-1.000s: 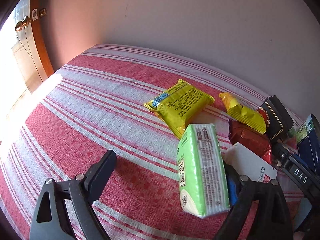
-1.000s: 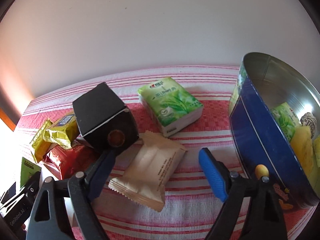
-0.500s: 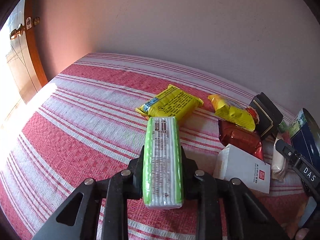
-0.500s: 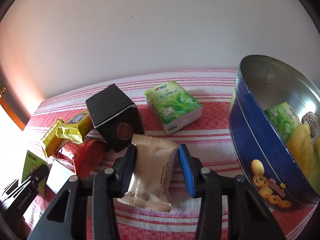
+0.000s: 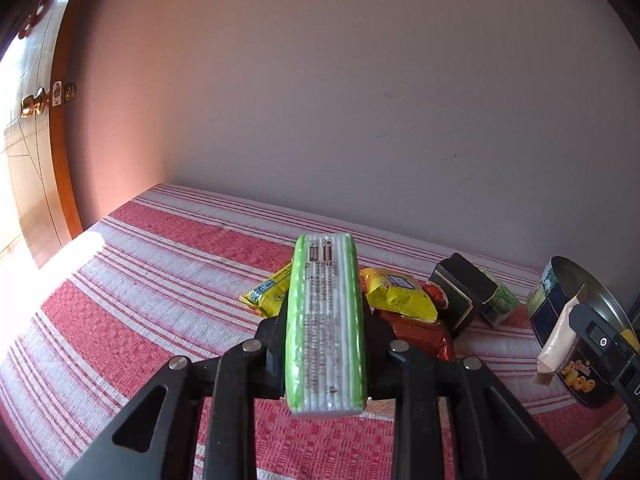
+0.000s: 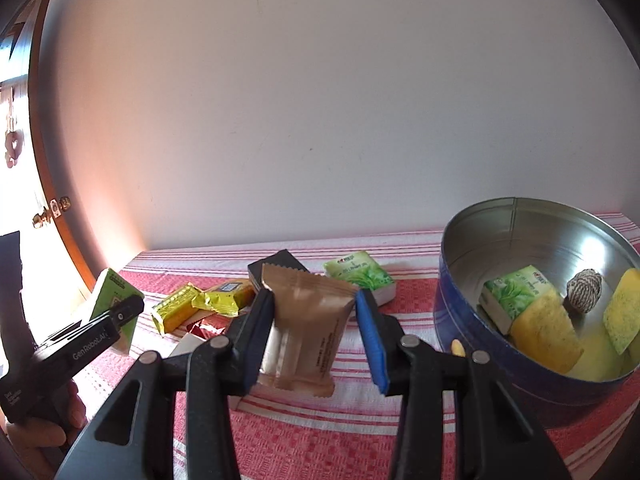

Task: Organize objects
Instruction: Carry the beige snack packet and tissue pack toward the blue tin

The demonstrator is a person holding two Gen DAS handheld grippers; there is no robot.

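tin [image 6: 472, 320] part filled; left gripper [image 5: 325, 344] clamps green tissue pack [image 5: 325, 332], right gripper [image 6: 314, 320] clamps beige sachet [image 6: 308, 320]; several packets remain on cloth [image 6: 320, 432].

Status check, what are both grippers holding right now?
Left hand-held gripper shut on green tissue pack. Right hand-held gripper shut on tan packet. Blue tin unobstructed.

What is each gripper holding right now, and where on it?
The left gripper clamps a green tissue pack across its two broad faces. The right gripper pinches a tan snack packet by its side edges.
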